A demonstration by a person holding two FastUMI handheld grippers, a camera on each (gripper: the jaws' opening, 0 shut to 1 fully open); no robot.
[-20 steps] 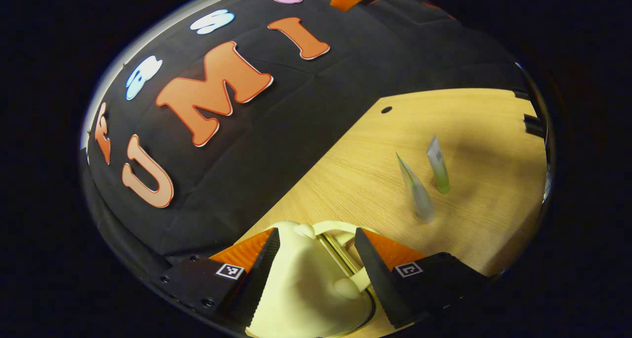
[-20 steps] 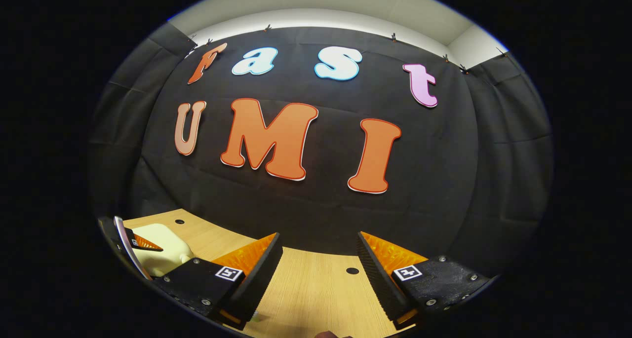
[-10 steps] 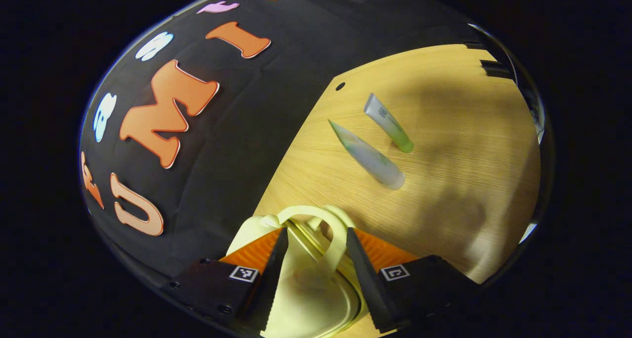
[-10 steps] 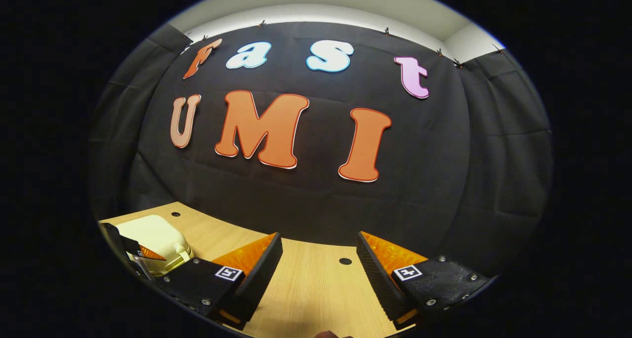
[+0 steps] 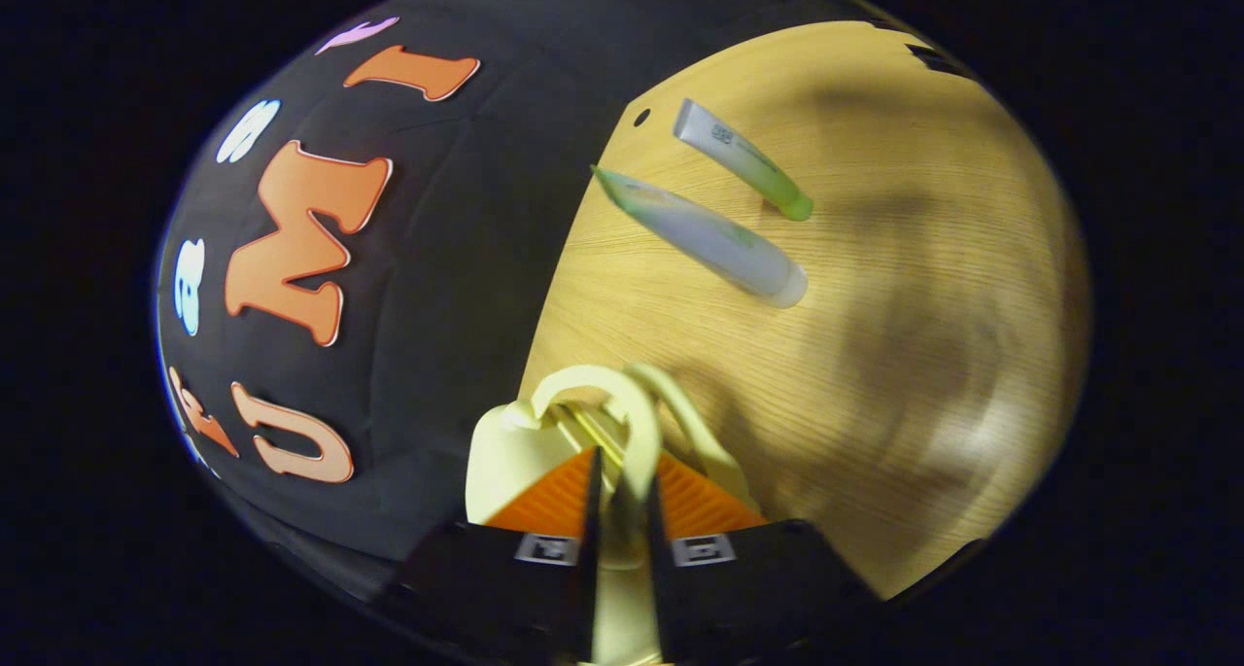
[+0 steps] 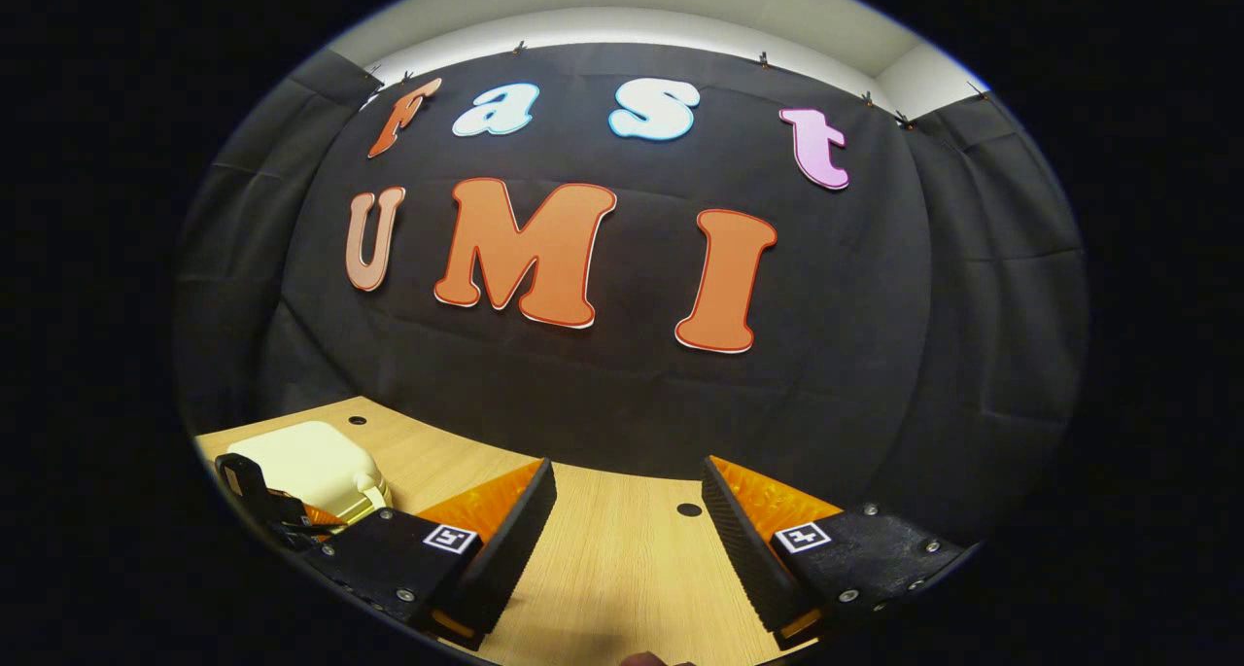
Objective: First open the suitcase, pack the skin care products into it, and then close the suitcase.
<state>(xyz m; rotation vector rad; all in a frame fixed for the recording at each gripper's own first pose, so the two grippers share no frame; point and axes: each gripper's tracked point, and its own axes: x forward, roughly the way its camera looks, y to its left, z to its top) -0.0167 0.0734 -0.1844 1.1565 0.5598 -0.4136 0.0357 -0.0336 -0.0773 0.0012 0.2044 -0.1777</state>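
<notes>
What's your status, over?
Left gripper shut on suitcase handle; right gripper open over bare table. Suitcase closed. Two tubes lying unpacked, nothing blocking.

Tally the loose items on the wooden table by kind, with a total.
Pale cream hard-shell suitcase: 1
Squeeze tubes of skin care: 2 (larger pale tube with whitish cap, slimmer grey tube with green cap)
Total: 3
</notes>
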